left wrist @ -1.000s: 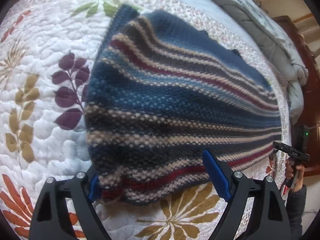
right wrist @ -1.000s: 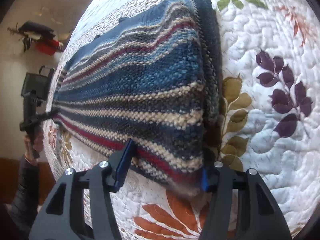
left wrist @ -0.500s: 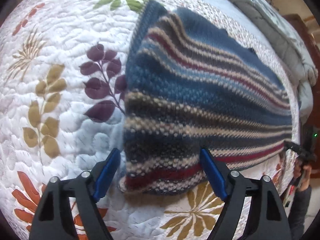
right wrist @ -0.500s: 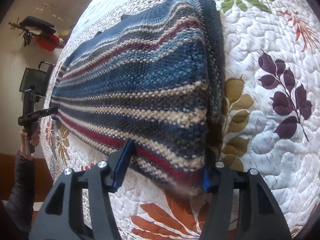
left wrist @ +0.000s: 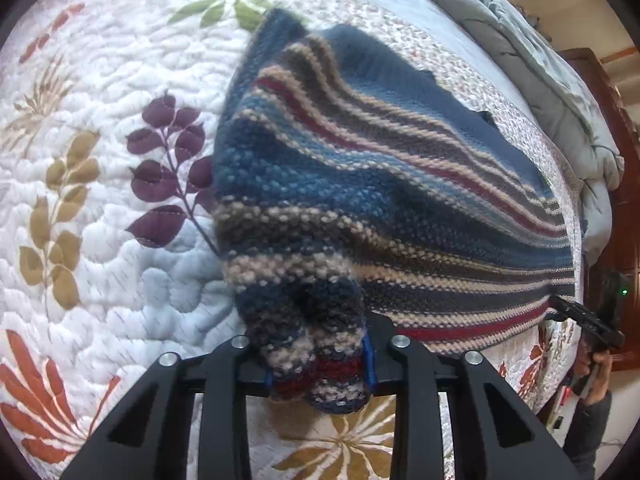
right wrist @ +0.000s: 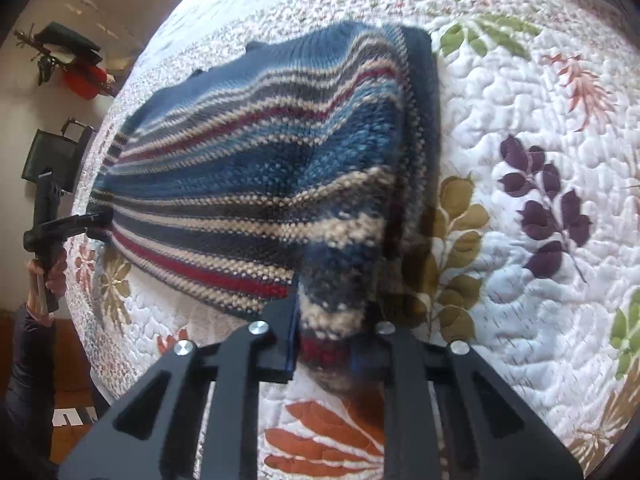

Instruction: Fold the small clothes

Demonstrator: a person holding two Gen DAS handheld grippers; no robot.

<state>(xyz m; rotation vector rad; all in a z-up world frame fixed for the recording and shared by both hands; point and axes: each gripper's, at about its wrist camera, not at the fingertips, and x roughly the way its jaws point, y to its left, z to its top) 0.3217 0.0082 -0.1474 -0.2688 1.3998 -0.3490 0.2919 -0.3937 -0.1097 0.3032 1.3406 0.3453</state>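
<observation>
Sweater (left wrist: 360, 184) corners are bunched in both my grippers: my left gripper (left wrist: 318, 372) and my right gripper (right wrist: 326, 344) have just been closing, and each now pinches a near corner of the striped knit. Its far part lies spread on the quilt (left wrist: 100, 280) covering the bed.

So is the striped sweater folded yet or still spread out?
Spread: the striped sweater lies mostly flat on the quilt, only its two near corners bunched in the fingers.
</observation>
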